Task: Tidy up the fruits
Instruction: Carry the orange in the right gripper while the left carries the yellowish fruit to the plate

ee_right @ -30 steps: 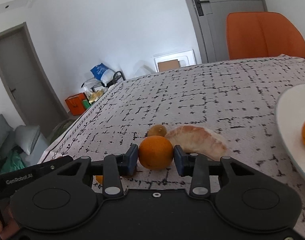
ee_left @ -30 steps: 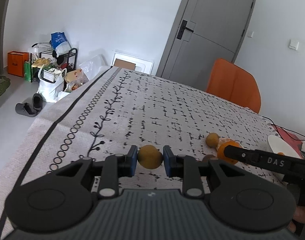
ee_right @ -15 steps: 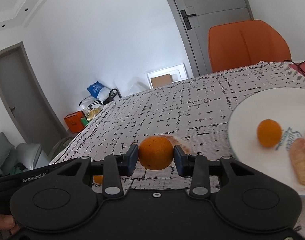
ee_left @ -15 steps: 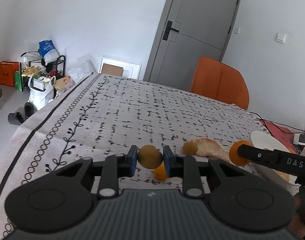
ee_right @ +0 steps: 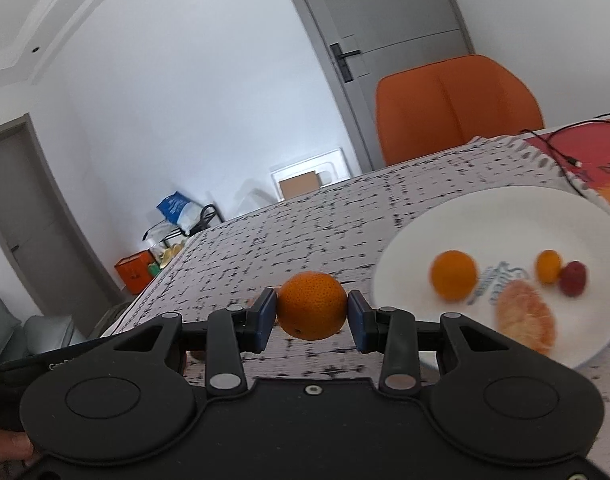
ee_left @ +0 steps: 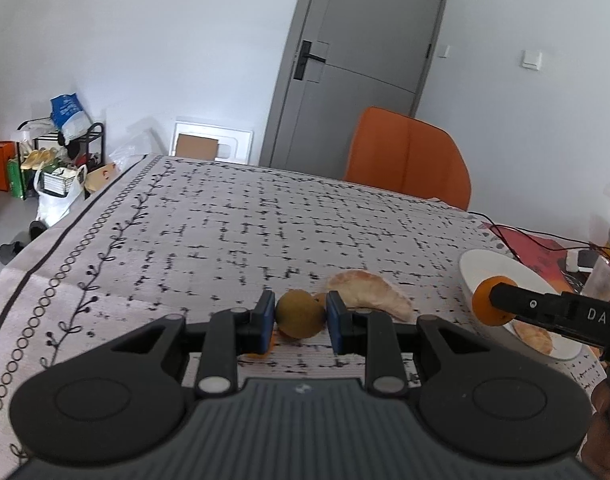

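Right gripper (ee_right: 311, 314) clamps orange (ee_right: 311, 311), just left of white plate (ee_right: 485, 208), nearer it. Left gripper (ee_left: 299, 318) pinches brownish fruit (ee_left: 300, 313), farther left of plate.

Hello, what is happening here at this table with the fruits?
A person is sorting fruit with two hand-held tools. The left tool grips a small brown-green fruit above the tablecloth. The right tool grips an orange near the white plate, which already holds several fruits. One peeled segment lies on the cloth.
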